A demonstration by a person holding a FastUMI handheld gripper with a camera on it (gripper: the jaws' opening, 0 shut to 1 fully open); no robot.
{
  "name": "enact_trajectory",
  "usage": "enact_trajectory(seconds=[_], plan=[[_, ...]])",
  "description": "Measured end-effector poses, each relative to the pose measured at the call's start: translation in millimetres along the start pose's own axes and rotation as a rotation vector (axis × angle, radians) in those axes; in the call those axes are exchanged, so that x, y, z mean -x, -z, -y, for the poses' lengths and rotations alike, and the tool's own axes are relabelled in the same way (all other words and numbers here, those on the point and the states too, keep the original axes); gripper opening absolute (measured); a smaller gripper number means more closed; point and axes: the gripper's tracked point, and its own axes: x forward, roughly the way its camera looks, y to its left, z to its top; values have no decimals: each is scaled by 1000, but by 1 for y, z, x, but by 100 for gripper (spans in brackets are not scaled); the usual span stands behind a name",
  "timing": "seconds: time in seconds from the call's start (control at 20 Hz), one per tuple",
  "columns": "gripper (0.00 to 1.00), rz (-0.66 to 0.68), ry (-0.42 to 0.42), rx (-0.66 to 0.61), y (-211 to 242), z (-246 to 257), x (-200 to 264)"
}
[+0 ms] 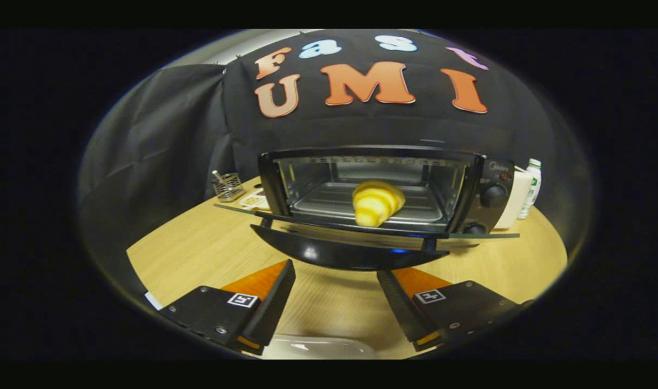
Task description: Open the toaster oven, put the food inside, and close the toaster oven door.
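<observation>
Lying on the oven tray, croissant — tip toward spread, empty claw, door down.

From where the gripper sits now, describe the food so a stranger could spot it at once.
Find the black toaster oven on the wooden table, its door folded down, beyond the open gripper. On the tray inside lies the croissant: the lone yellow, ridged thing among grey metal.

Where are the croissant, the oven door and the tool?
croissant [377, 202]: gripper view, its striped middle.
oven door [350, 254]: gripper view, dropped-open front edge.
tool [337, 302]: gripper view, open gap between fingers.
</observation>
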Motion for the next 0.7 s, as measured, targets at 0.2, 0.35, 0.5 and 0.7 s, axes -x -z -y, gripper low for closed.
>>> enact_trajectory(seconds=[0.2,0.35,0.5,0.7], plan=[[90,51,30,-91,-24,10,-14],[89,120,69,-94,-41,17,-28],[90,194,114,-60,-66,29,-33],[89,248,113,-54,-87,28,-17]])
